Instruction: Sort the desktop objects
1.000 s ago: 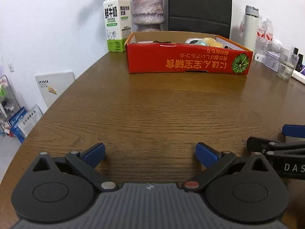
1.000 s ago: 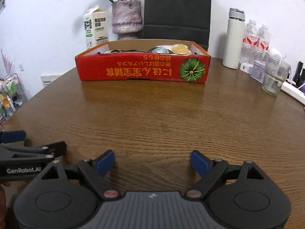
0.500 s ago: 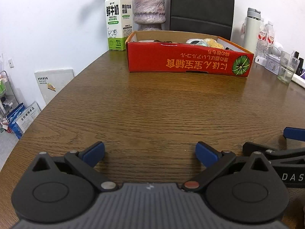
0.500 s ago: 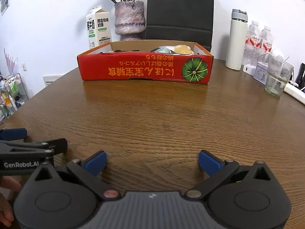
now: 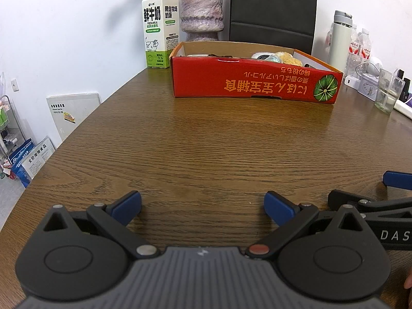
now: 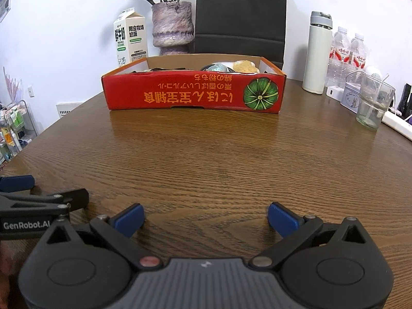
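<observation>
Right claw (image 6: 204,216) wider than before

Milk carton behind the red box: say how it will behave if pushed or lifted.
The milk carton stands tall on a narrow base, so a high push would probably tip it. Its flat printed walls look smooth, perhaps slippery. Being paperboard, it may dent under a hard squeeze. Its fill level cannot be seen.

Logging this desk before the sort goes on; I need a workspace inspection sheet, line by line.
Surface: brown wooden table, bare in front.
Job's things: red cardboard box holding several items, contents partly hidden.
Clutter: milk carton, vase, white flask, water bottles, glass.
Grippers: left tool open, empty; right tool open, empty.
Cables: white power strip at right edge.
Surroundings: white wall, black chair.
</observation>
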`<state>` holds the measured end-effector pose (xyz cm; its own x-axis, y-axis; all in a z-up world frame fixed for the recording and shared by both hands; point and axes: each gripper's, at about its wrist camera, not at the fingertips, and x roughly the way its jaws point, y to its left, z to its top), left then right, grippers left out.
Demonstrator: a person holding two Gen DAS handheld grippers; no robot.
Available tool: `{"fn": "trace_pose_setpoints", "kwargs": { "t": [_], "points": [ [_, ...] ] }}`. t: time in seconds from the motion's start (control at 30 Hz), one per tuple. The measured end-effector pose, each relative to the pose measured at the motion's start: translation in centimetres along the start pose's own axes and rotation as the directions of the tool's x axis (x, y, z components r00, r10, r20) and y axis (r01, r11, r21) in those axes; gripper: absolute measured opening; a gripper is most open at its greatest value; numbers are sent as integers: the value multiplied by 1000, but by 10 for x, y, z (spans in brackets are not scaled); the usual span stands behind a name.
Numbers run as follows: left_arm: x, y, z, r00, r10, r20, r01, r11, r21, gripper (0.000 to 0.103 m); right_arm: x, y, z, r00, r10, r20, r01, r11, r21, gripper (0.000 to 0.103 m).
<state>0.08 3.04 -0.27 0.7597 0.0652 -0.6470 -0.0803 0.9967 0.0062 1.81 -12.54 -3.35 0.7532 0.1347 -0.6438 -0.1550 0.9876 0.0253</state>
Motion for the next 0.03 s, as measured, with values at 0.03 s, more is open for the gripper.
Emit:
{"fn": "trace_pose_setpoints", "kwargs": {
  "t": [0.03],
  "points": [
    [0, 0, 0, 1000, 0, 0, 0, 1000, 0, 103, 0, 0, 0, 1000, 0, 0, 0, 1000, 0, 103]
  ]
}}
